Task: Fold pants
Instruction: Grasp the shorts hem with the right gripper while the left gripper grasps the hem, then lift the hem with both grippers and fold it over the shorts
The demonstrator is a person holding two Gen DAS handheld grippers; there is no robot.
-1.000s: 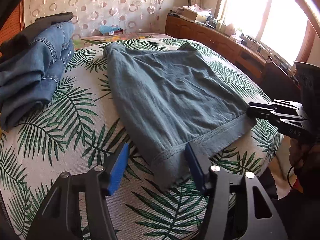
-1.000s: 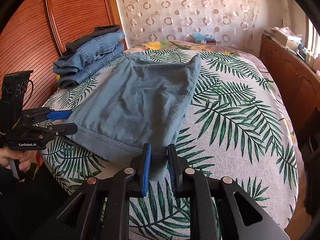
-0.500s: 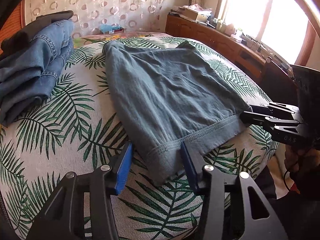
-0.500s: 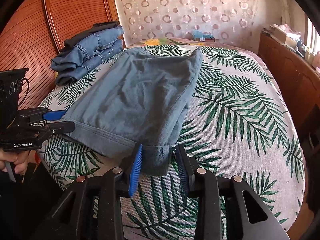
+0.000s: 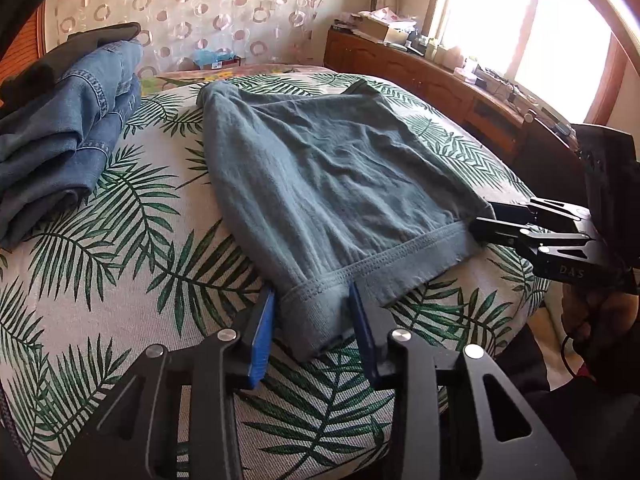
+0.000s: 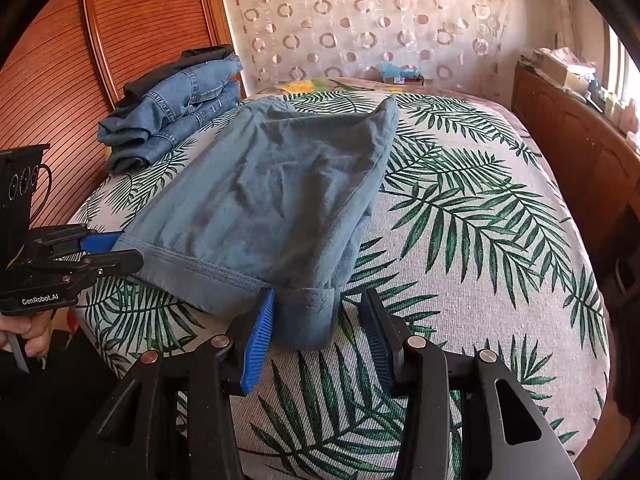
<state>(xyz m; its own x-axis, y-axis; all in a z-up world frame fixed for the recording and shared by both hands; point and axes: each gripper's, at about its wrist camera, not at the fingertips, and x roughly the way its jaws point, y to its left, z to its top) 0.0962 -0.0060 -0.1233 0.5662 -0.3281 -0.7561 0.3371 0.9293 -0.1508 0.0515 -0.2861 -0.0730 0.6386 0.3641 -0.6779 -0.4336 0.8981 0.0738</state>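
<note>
The folded grey-blue knit pants (image 5: pixel 332 184) are lying flat on the palm-leaf-print bedspread (image 5: pixel 120 240), their far end bunching out of clear sight. Both corners of the near hem are sitting between parted pads. The left gripper (image 5: pixel 310 320) and right gripper (image 6: pixel 318 320) are each reaching level over the bed edge, fingers spread around, not pinching. A stack of folded blue denim jeans (image 6: pixel 172 108) is resting well apart.

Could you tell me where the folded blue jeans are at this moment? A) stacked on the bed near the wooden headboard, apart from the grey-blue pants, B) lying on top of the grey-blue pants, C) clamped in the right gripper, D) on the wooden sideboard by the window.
A: the folded blue jeans sit in a pile on the bed by the wooden headboard, with bare bedspread between them and the grey-blue pants.
</note>
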